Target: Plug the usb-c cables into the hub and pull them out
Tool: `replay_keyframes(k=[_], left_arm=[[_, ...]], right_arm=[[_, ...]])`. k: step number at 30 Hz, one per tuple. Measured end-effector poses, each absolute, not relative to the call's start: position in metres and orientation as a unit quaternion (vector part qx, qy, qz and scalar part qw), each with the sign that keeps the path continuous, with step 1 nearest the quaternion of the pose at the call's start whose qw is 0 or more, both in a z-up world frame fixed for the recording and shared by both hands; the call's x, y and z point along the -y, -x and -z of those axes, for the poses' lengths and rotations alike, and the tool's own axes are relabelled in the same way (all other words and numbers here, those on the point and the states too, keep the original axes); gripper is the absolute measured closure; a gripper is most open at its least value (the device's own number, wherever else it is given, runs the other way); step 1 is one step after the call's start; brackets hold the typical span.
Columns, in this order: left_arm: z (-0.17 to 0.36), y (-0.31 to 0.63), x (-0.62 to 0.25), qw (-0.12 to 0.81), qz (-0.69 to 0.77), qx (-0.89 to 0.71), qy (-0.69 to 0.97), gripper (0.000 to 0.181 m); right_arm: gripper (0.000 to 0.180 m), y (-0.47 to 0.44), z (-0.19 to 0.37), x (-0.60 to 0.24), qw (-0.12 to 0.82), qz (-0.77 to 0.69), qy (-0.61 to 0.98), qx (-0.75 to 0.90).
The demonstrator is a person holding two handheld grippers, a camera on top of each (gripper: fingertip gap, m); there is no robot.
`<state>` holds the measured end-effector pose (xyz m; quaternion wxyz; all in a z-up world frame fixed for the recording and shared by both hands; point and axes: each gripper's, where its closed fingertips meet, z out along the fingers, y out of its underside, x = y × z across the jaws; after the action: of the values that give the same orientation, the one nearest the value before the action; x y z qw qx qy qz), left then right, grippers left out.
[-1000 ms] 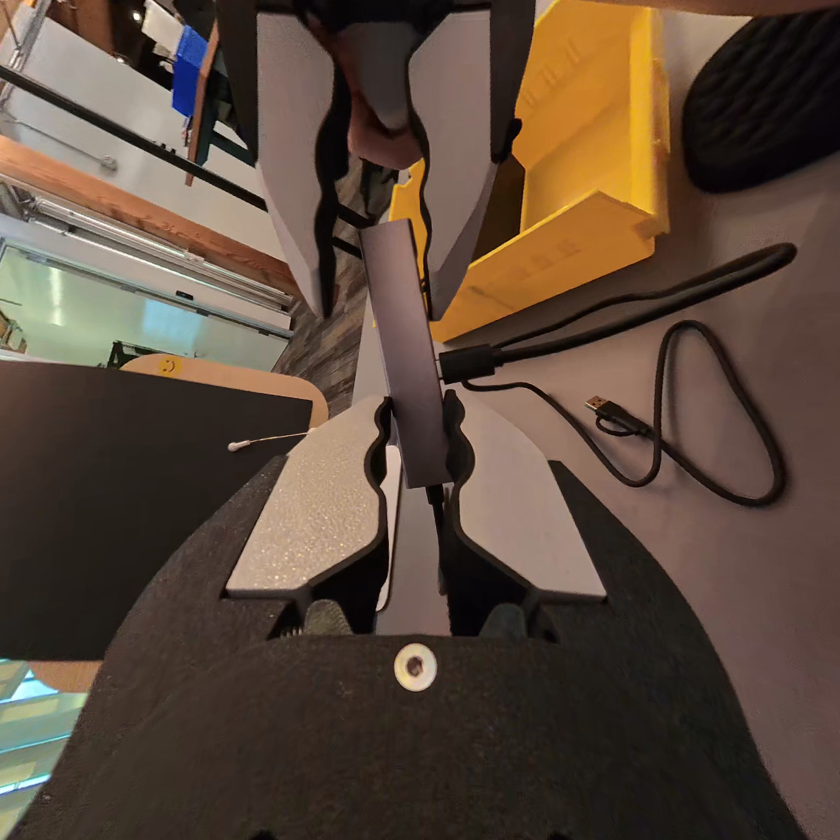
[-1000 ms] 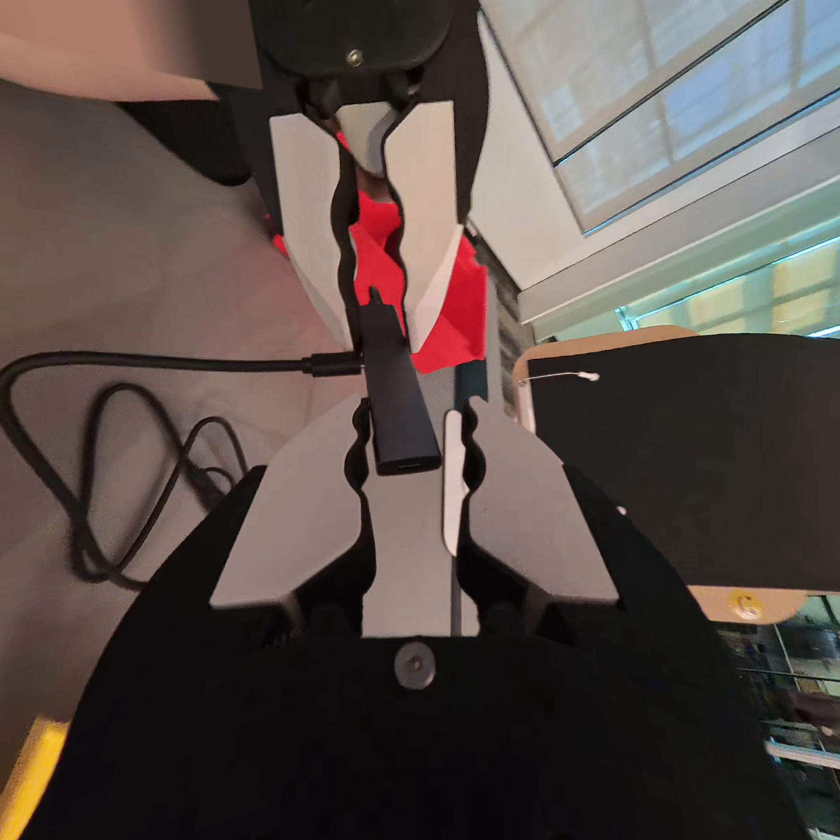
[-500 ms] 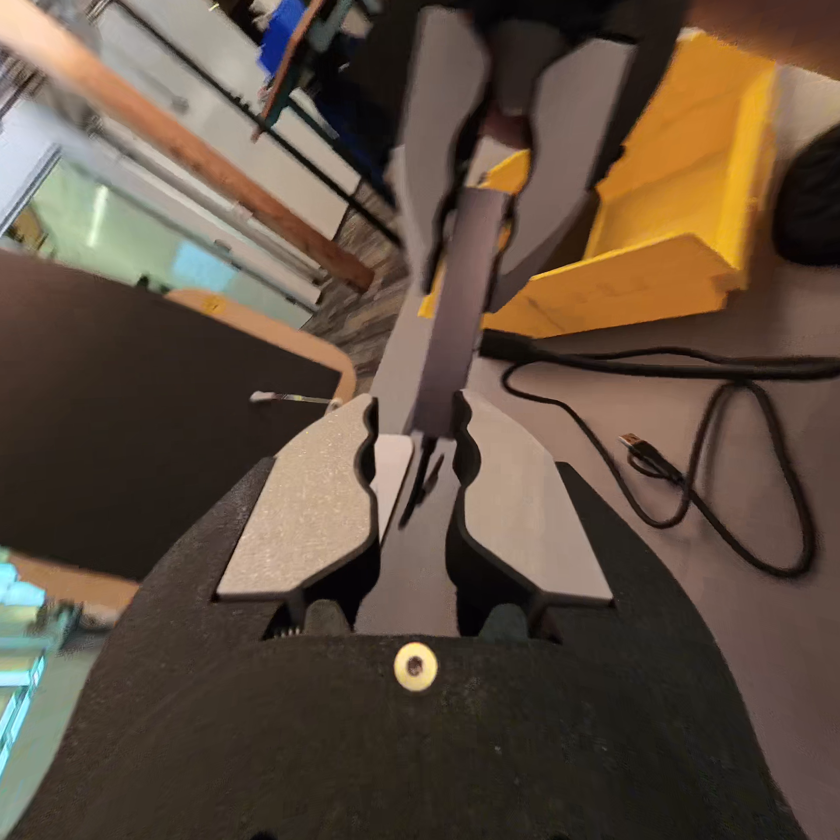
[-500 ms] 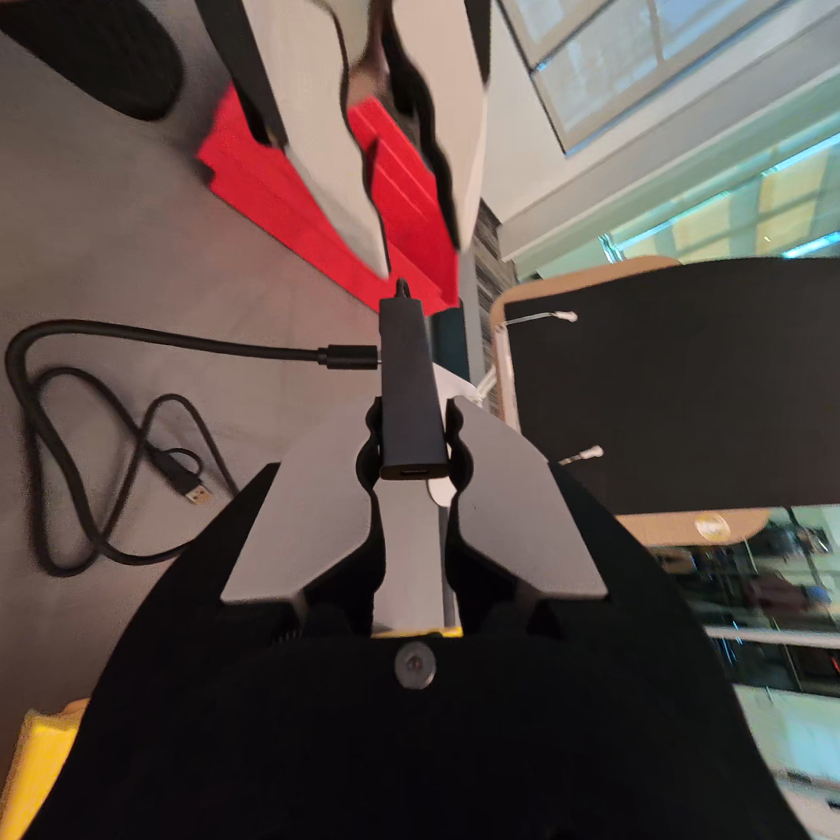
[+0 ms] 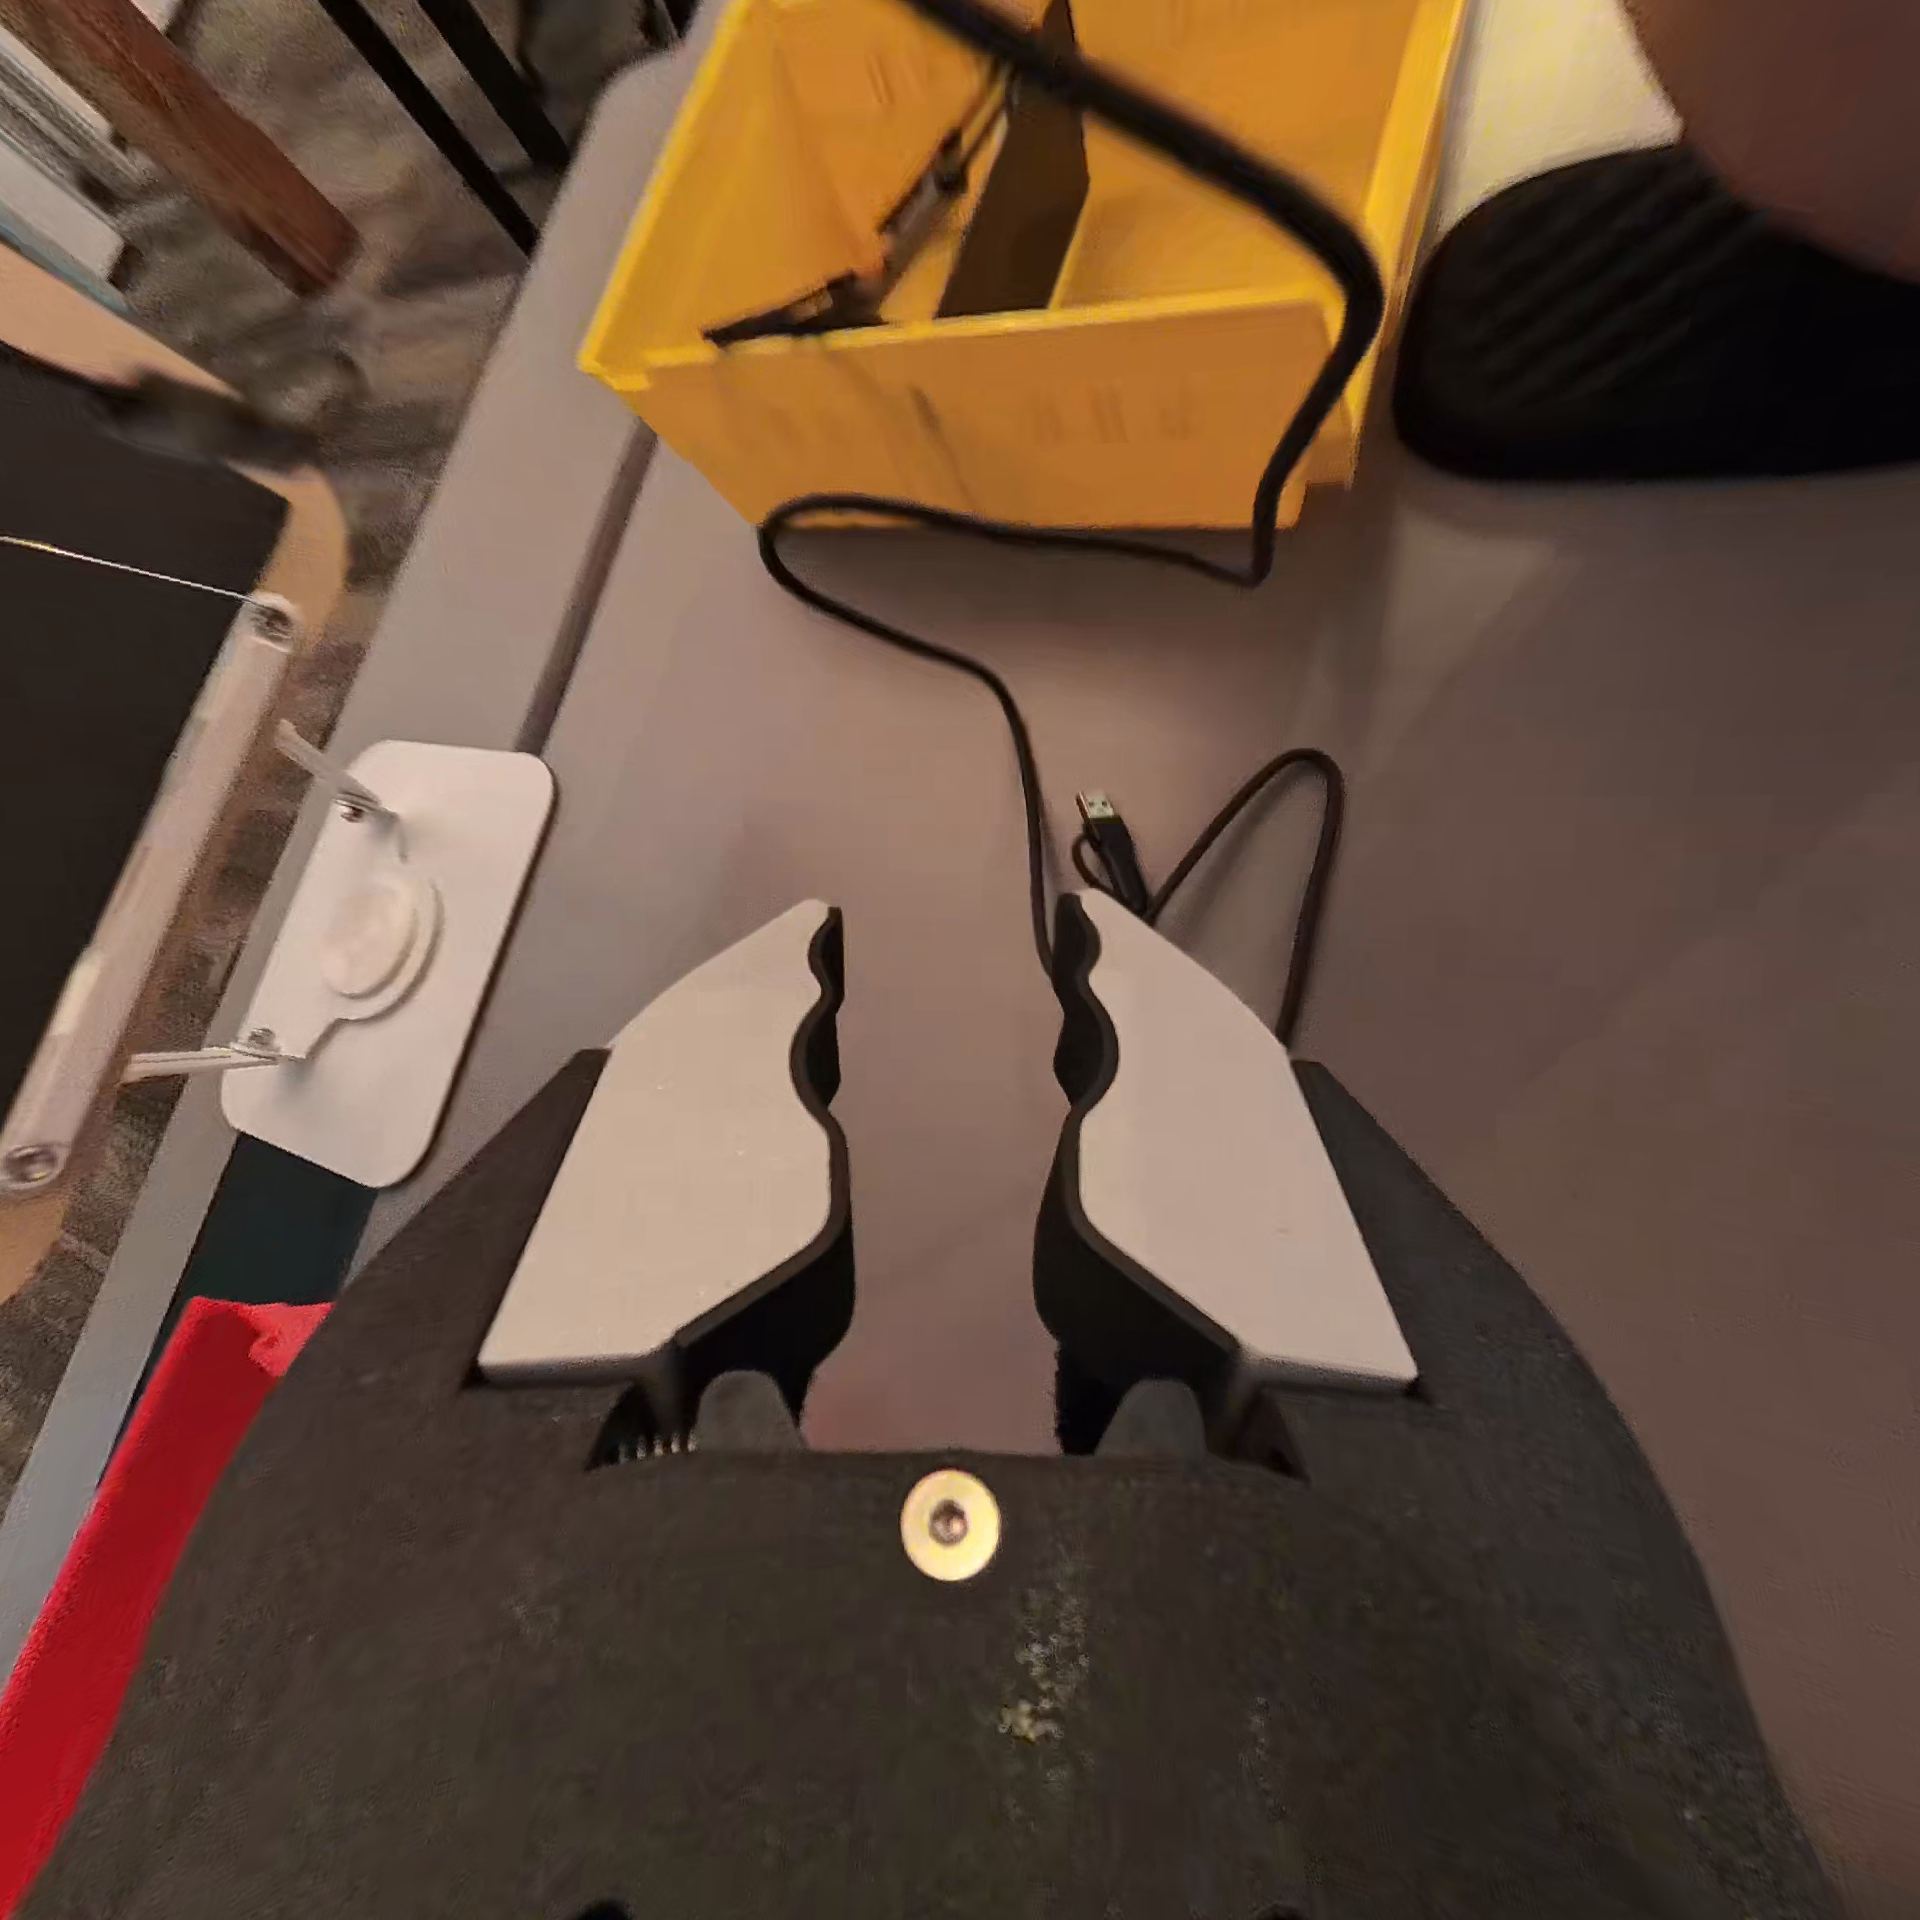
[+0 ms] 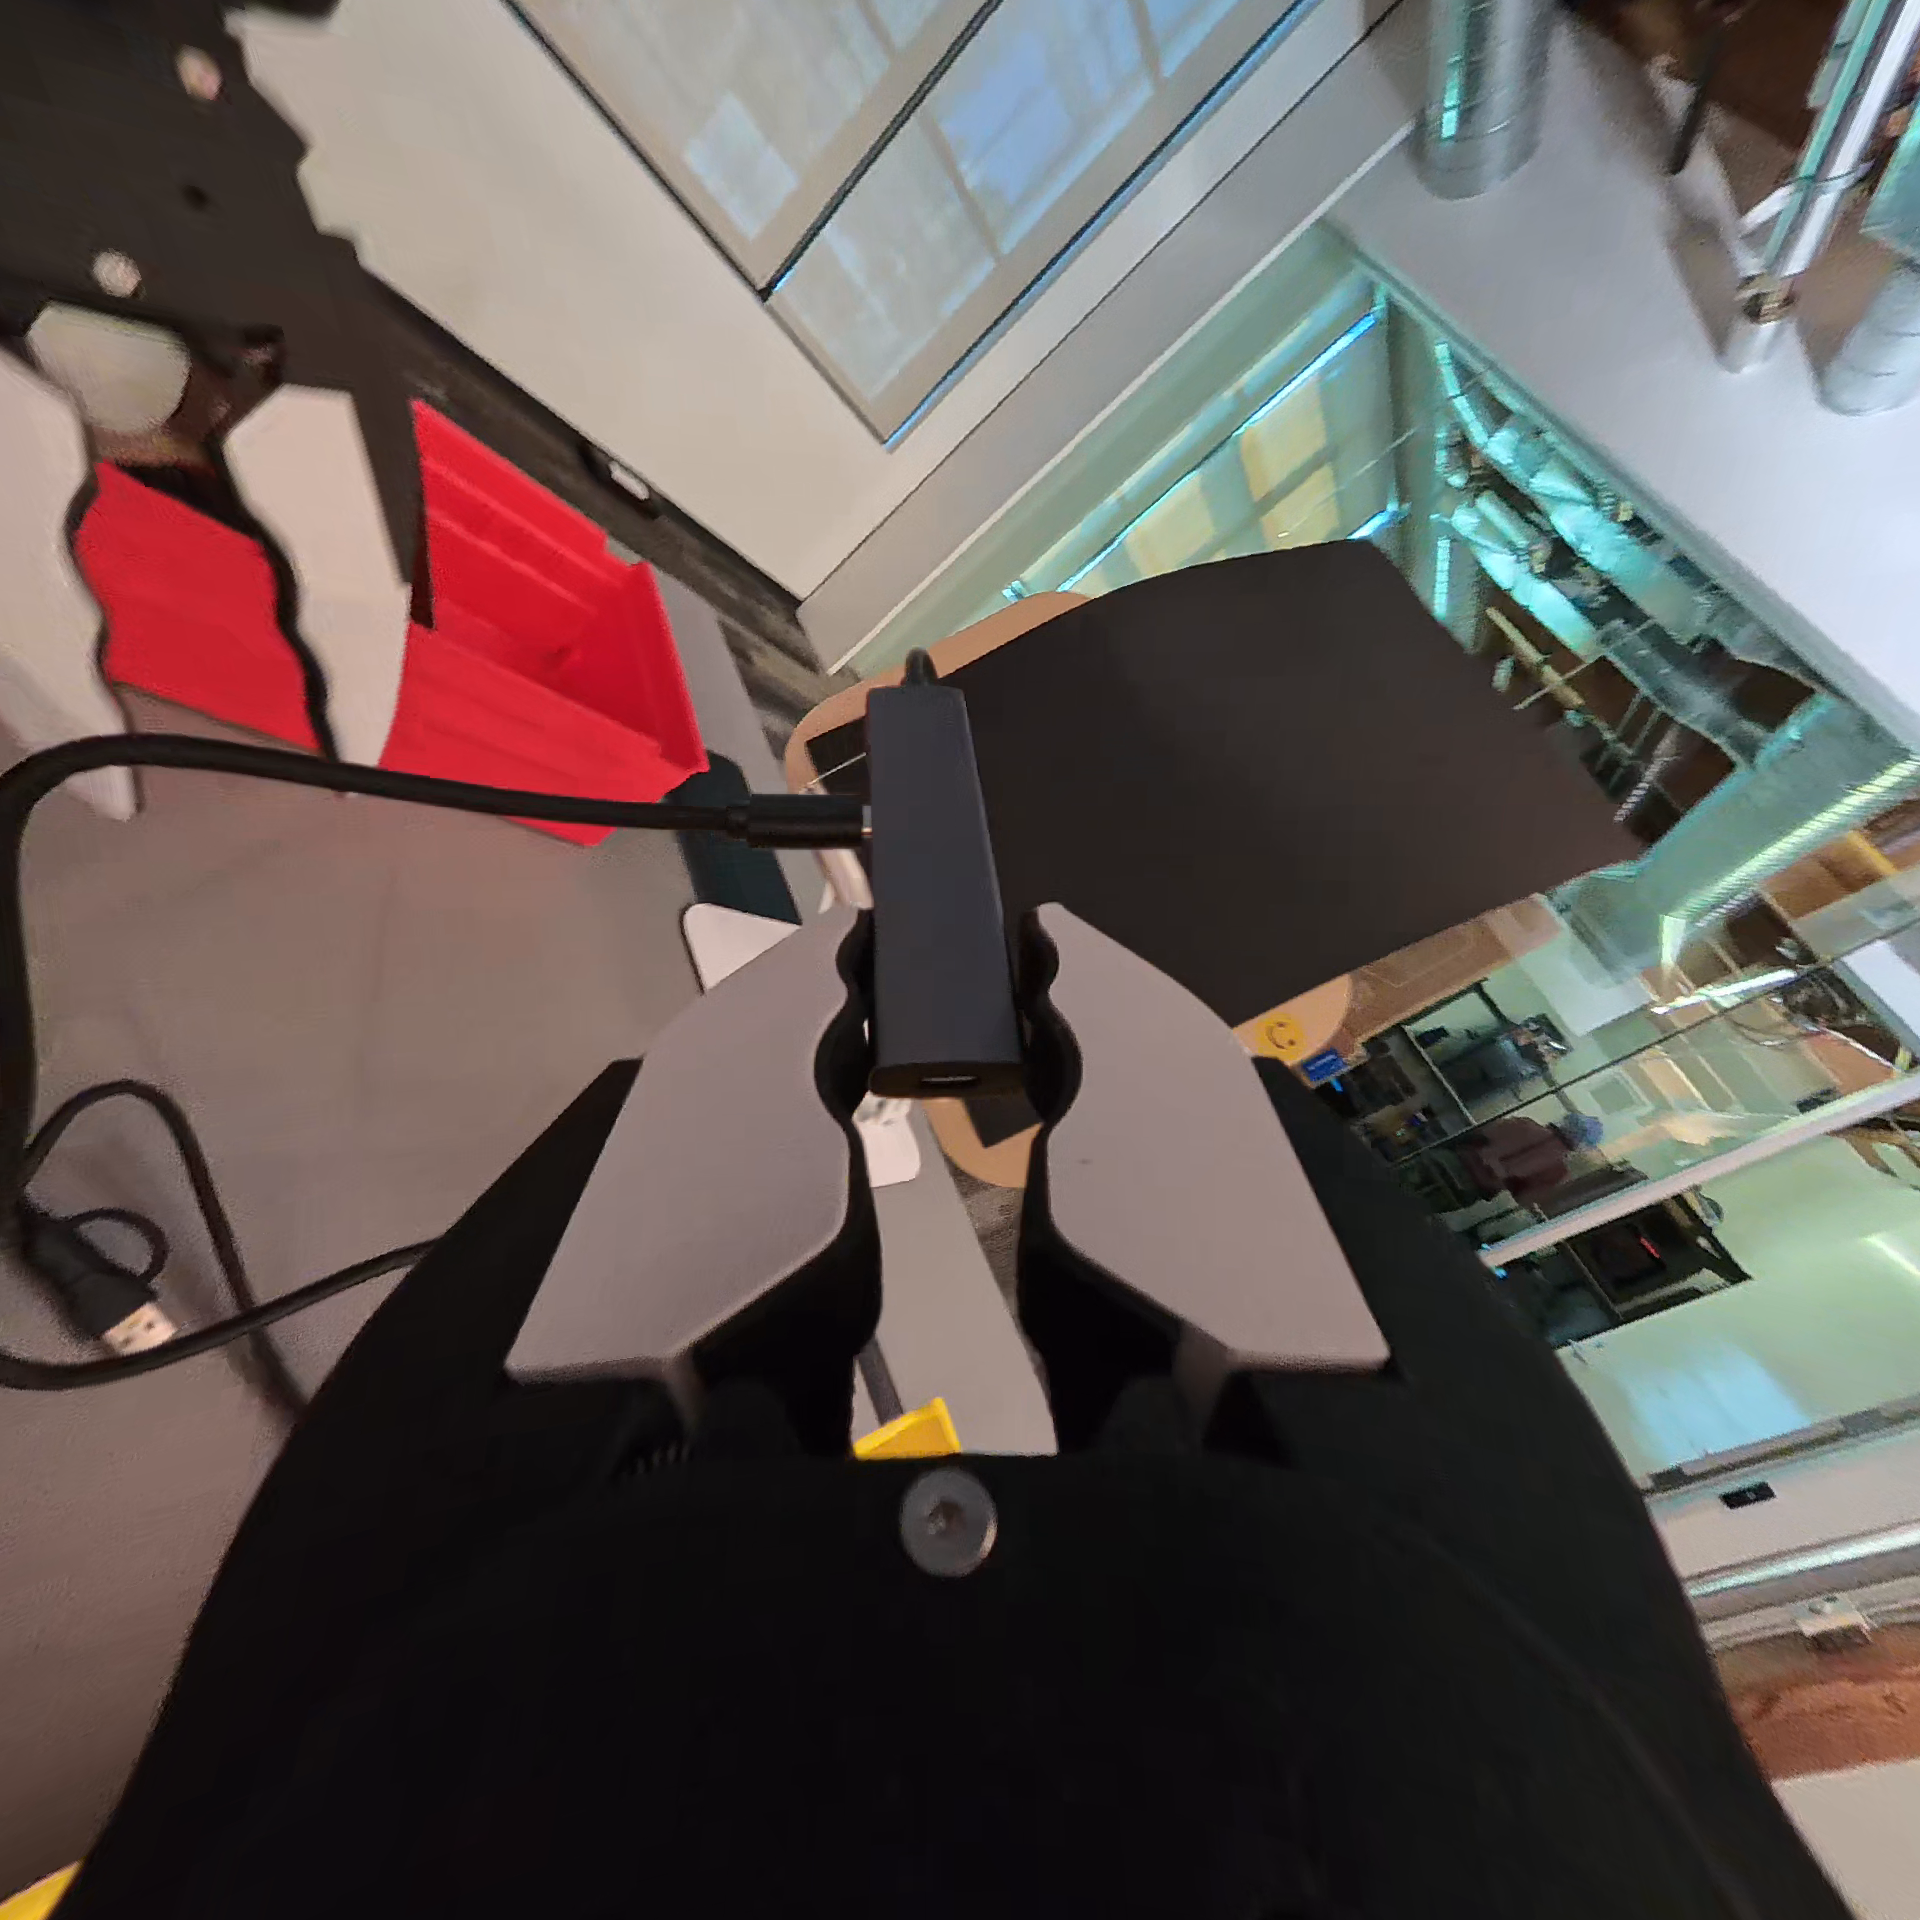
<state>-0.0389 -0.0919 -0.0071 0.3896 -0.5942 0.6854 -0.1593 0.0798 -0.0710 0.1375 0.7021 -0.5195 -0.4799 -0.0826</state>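
Note:
My right gripper (image 6: 945, 920) is shut on the near end of a dark, slim hub (image 6: 930, 831), both pads pressing its sides, and holds it up off the grey table (image 6: 312, 987). A black cable (image 6: 312, 774) is plugged by its connector (image 6: 795, 821) into the hub's left side. My left gripper (image 5: 948, 909) is open with nothing between its fingers, above the table (image 5: 1558, 831). It also shows in the right wrist view (image 6: 223, 748) at the upper left, away from the hub. The cable (image 5: 904, 623) trails over the table, and a loose USB plug (image 5: 1101, 821) lies by my right fingertip.
A yellow bin (image 5: 987, 416) stands at the far side, with a black ribbed object (image 5: 1662, 343) to its right. A red bin (image 6: 520, 665) sits at the table's edge. A white plate (image 5: 395, 966) lies near the edge, beside a black board (image 6: 1247, 779). Tip to tip, the grippers are about 20 centimeters apart. It is some 30 centimeters from my left tips to the black ribbed object (image 5: 1662, 343).
The hub passed from left to right: my right gripper closed on its end, my left gripper opened, let go and drew back, turning down toward the table.

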Motion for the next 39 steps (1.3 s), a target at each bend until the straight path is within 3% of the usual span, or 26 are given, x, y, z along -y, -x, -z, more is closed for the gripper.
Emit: replay_keyframes(k=[10, 22, 25, 27, 32, 39], left_arm=[[0.070, 0.023, 0.093, 0.276, 0.156, -0.708, 0.631, 0.138], [0.145, 0.008, 0.066, 0.129, 0.216, -0.606, 0.755, 0.148], [0.150, 0.004, 0.071, 0.101, 0.237, -0.606, 0.753, 0.174], [0.151, 0.005, 0.072, 0.081, 0.240, -0.607, 0.754, 0.176], [0.106, 0.006, 0.051, 0.189, 0.219, -0.598, 0.747, 0.176], [-0.030, -0.020, 0.010, 0.365, 0.209, -0.549, 0.722, 0.176]], right_arm=[[0.153, -0.093, -0.157, 0.077, 0.730, 0.095, 0.505, 0.450], [0.153, -0.099, -0.161, 0.080, 0.732, 0.100, 0.501, 0.450], [0.153, -0.102, -0.160, 0.079, 0.730, 0.107, 0.504, 0.449], [0.153, -0.106, -0.161, 0.078, 0.731, 0.110, 0.505, 0.445], [0.153, -0.135, -0.178, 0.079, 0.757, 0.115, 0.509, 0.393], [0.153, -0.216, -0.213, 0.096, 0.817, 0.109, 0.507, 0.251]])
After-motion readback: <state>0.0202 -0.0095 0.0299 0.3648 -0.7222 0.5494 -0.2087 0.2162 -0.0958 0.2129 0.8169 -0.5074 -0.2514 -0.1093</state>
